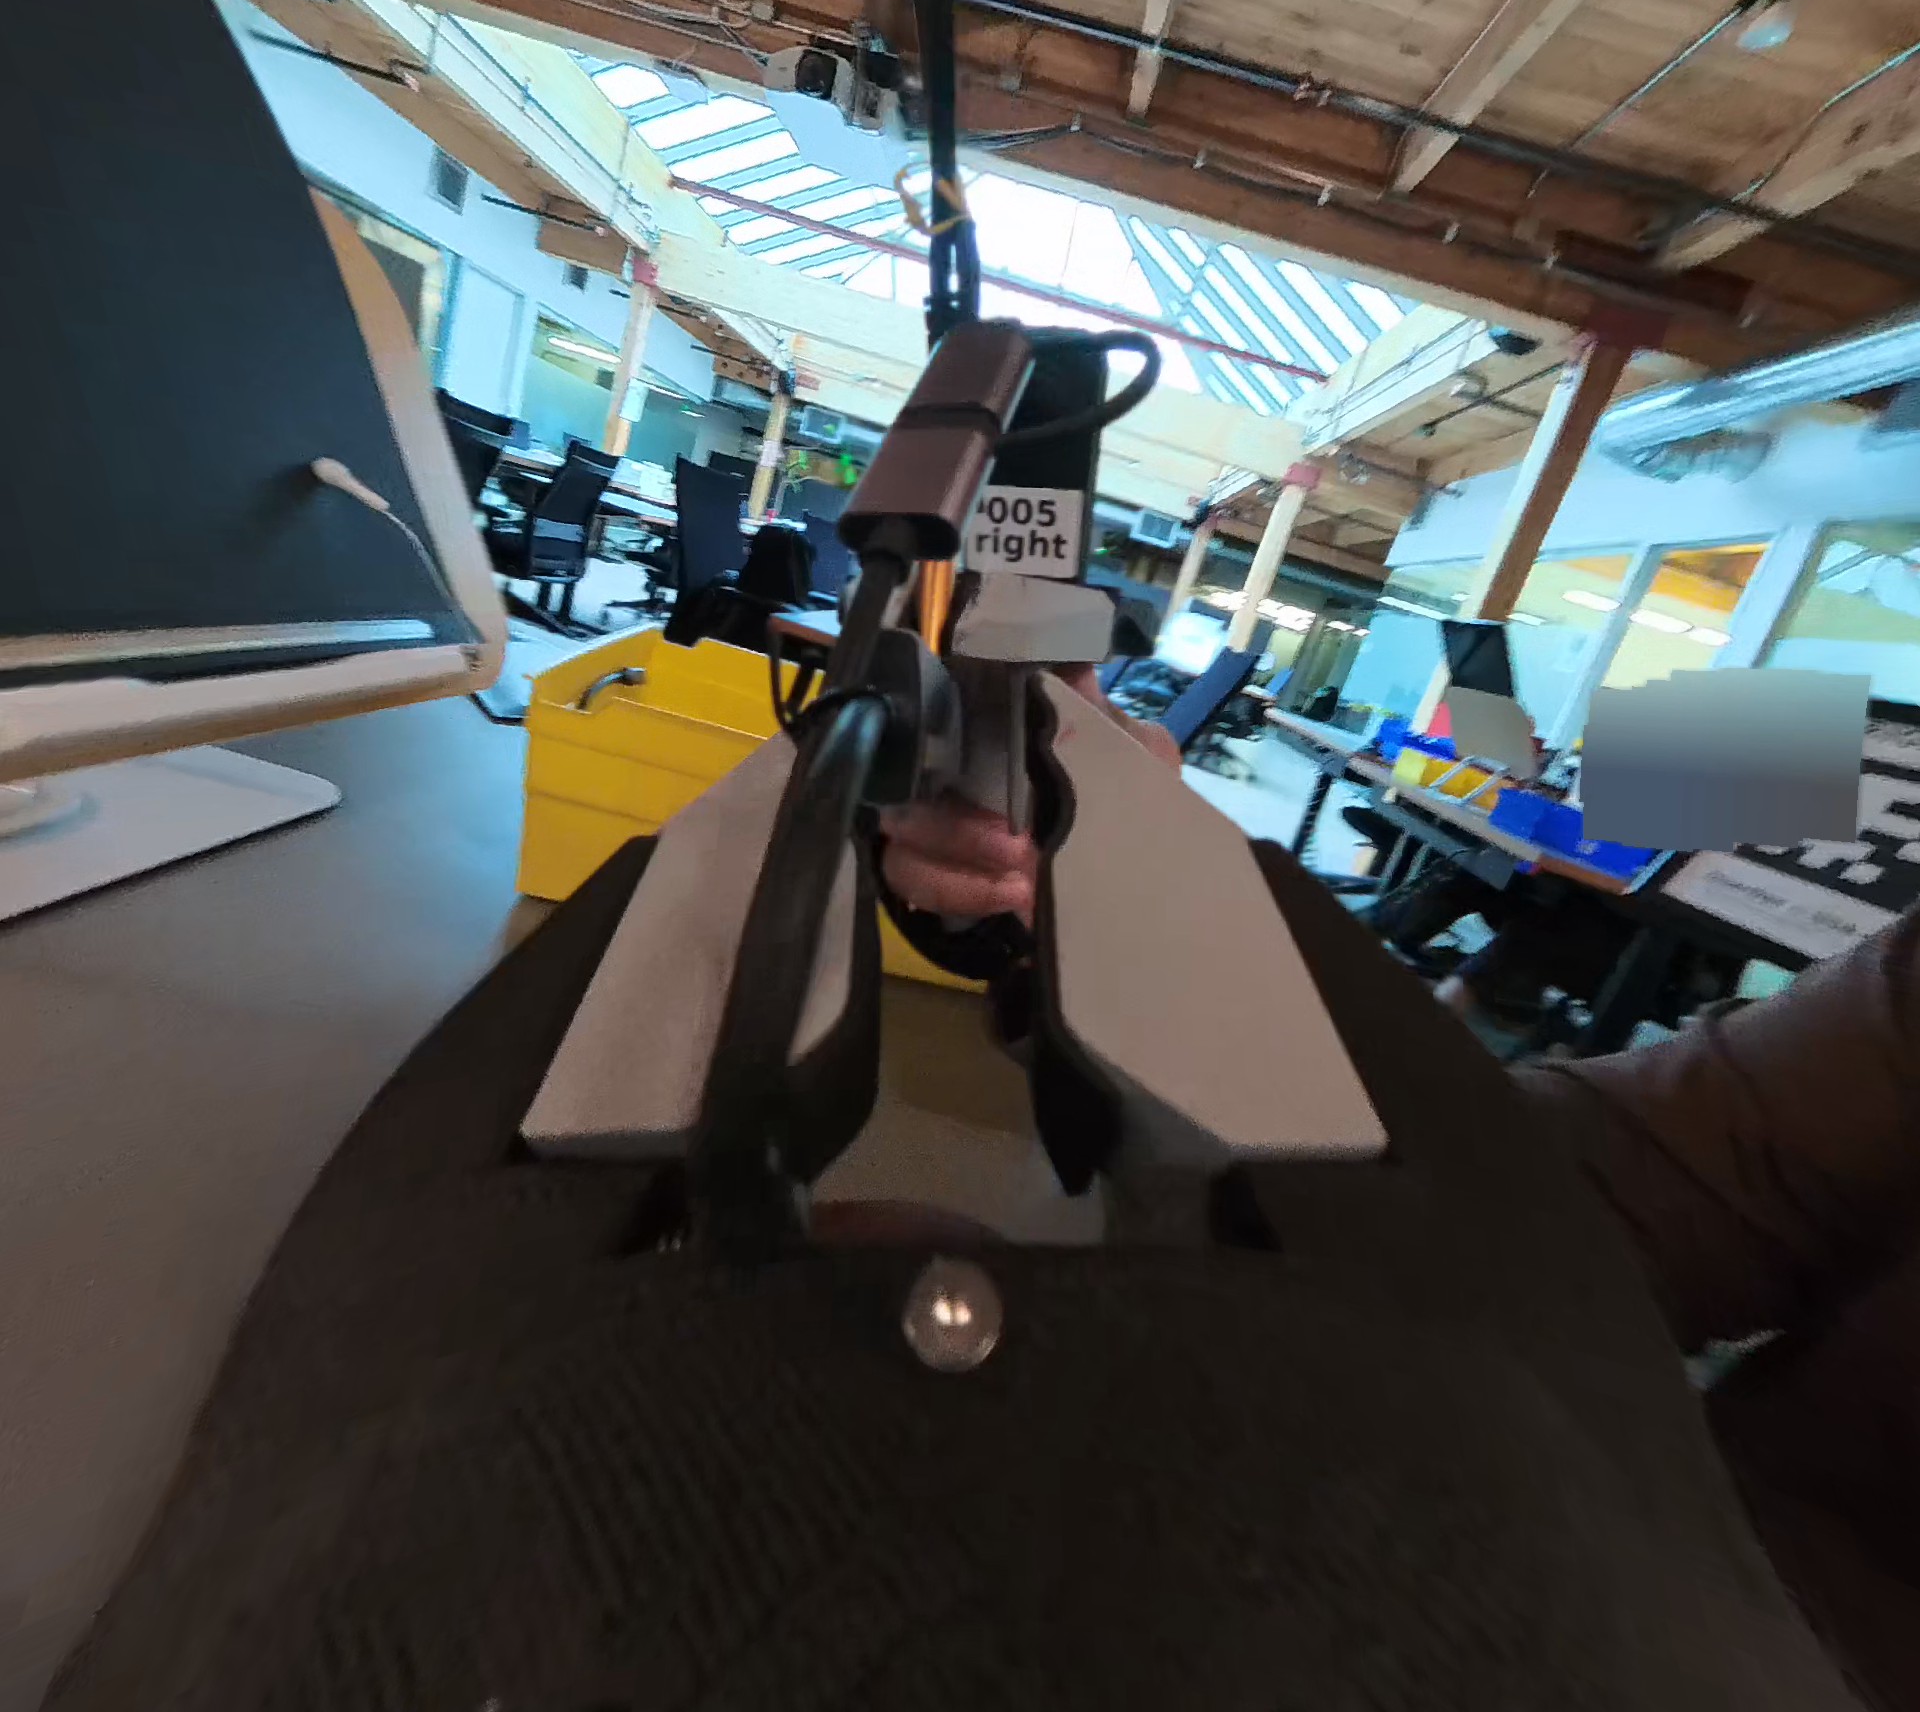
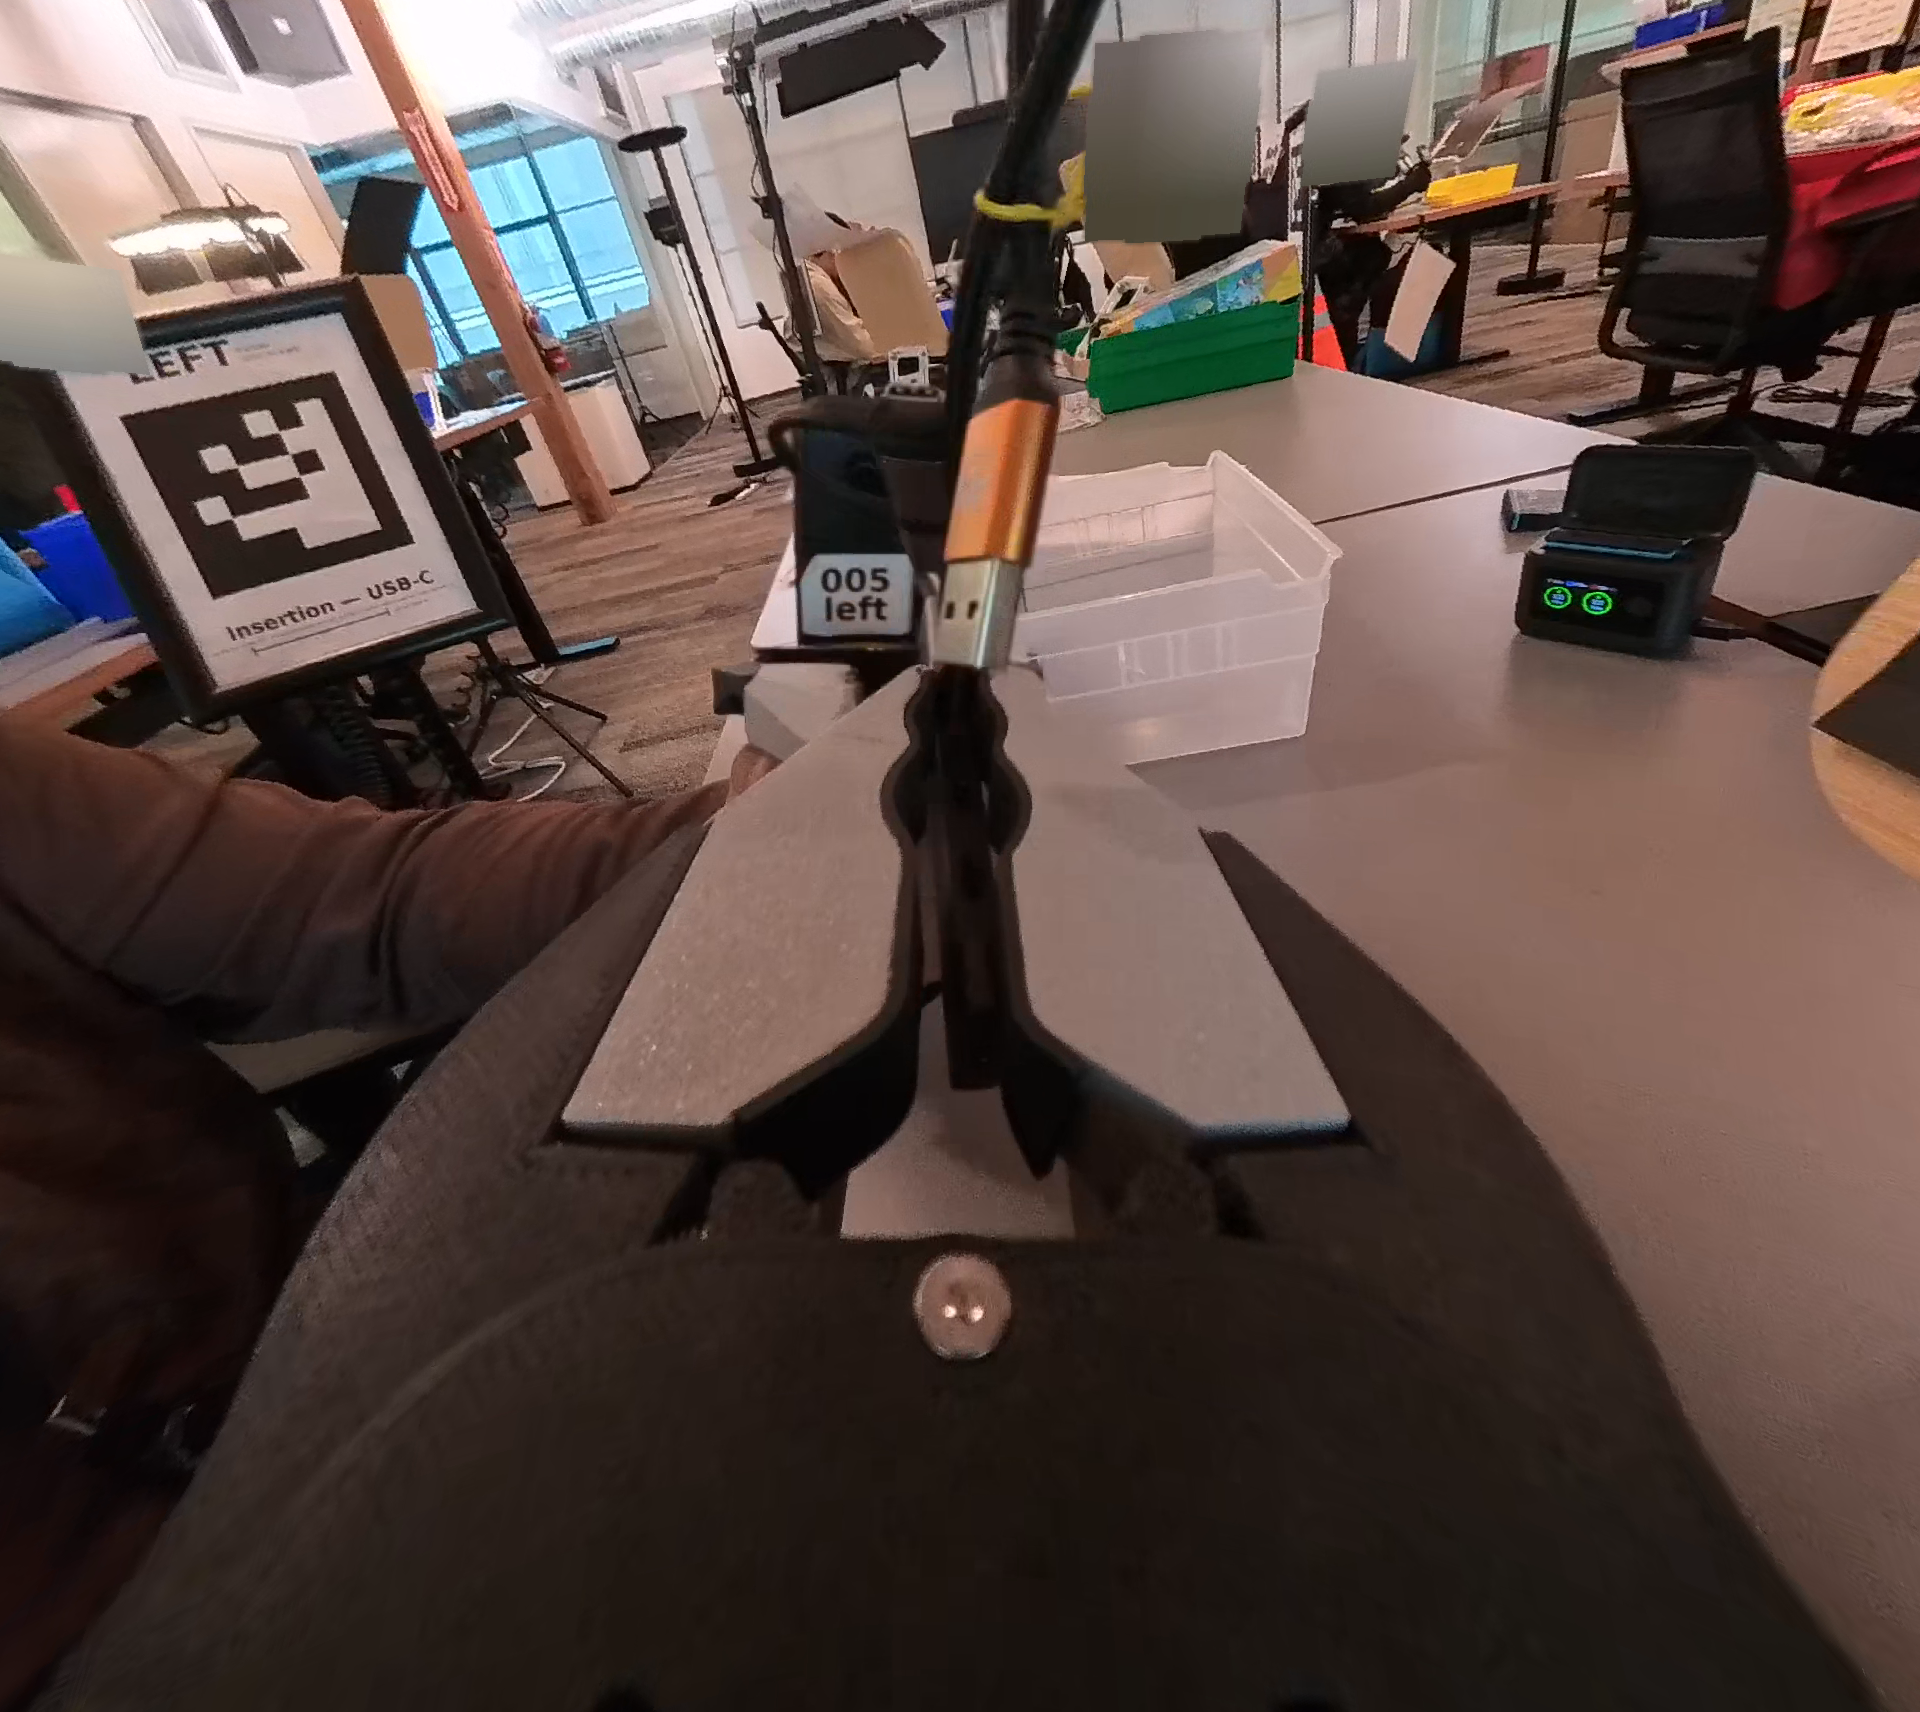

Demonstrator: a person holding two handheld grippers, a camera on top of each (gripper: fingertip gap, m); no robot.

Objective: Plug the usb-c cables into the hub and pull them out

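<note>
My left gripper (image 1: 925, 727) is shut on the black cable (image 1: 790, 914) of a grey-brown metal hub (image 1: 925, 447), which stands in the air just past its tips. My right gripper (image 2: 956, 696) is shut on a straight black plug piece (image 2: 966, 935). Right above its tips an orange plug (image 2: 1003, 499) with a silver end points down at them. Black cables (image 2: 1029, 52), tied with a yellow band, run up out of view. The two grippers face each other closely. The orange plug shows only as a sliver behind the hub in the left wrist view (image 1: 938, 597).
A monitor (image 1: 156, 312) stands on the grey table (image 2: 1455, 831) at the left, with a yellow bin (image 1: 623, 758) behind it. A clear plastic bin (image 2: 1174, 602), a framed marker sign (image 2: 270, 499) and a black charging case (image 2: 1621, 571) stand around. A brown sleeve (image 2: 260, 883) reaches in.
</note>
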